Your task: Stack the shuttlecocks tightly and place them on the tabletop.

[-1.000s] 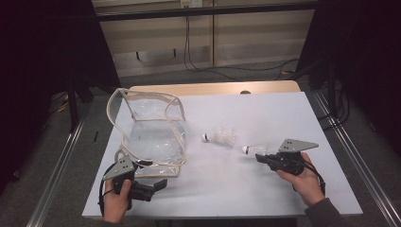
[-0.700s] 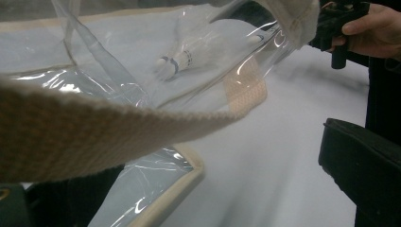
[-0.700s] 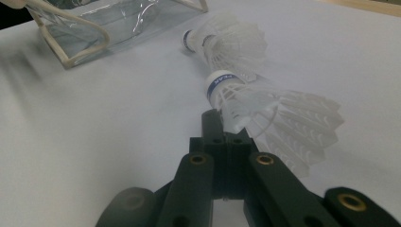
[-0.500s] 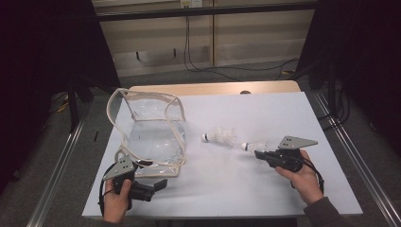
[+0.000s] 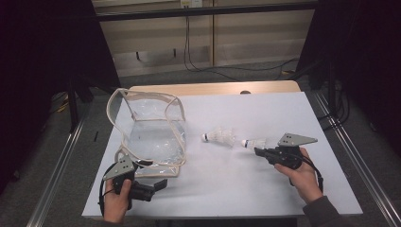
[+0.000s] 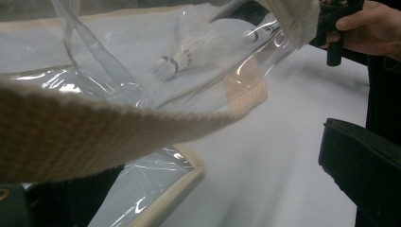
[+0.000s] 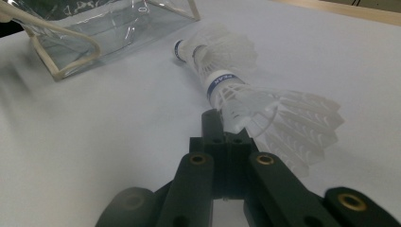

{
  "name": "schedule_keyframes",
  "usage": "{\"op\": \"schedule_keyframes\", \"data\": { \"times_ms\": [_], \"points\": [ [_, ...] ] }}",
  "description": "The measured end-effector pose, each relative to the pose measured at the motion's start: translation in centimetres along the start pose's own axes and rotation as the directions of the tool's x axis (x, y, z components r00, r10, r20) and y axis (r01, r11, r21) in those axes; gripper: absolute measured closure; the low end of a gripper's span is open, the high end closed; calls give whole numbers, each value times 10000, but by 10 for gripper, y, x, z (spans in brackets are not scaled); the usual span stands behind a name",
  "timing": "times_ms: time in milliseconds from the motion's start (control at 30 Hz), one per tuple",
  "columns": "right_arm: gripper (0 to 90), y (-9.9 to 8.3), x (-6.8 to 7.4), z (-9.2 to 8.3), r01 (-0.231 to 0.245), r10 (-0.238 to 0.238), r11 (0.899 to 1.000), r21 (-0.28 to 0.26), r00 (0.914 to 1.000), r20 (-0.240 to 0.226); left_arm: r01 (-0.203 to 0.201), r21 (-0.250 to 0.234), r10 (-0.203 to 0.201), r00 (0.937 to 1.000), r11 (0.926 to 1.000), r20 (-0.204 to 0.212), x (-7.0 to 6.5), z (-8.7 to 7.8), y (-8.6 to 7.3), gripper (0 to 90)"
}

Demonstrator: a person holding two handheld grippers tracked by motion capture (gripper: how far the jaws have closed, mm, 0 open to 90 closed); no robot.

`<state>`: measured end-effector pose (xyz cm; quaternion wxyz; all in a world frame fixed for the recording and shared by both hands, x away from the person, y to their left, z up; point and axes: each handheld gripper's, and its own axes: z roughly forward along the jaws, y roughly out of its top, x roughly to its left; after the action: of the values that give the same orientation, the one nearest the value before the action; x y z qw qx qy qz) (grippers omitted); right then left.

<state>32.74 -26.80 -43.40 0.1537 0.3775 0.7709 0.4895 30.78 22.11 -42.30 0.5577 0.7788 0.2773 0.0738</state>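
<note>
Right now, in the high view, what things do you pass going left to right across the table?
Left gripper → clear bag → loose shuttlecock → shuttlecock clamped in the right gripper.

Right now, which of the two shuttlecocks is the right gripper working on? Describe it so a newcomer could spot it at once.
On the white table, look right of the clear plastic bag with beige trim. Two white feather shuttlecocks lie there; it is the right-hand shuttlecock, with the right gripper shut on its feather skirt, while the other shuttlecock lies free.

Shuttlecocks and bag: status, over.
Right gripper shut on near shuttlecock. Left gripper at clear bag, grip unclear. Second shuttlecock on table. Path clear.
</note>
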Motion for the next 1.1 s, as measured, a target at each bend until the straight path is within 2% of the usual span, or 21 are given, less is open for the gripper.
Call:
{"op": "schedule_keyframes", "data": {
  "times_ms": [467,1100],
  "points": [
    [900,1,-3,7,25,-26,9998,177,10000,61,-15,29,15,10000,10000,2,0,0,0,11],
    [900,7,-6,18,78,-78,9999,149,10000,-2,-63,36,63,10000,10000,-4,0,0,0,11]
  ]
}}
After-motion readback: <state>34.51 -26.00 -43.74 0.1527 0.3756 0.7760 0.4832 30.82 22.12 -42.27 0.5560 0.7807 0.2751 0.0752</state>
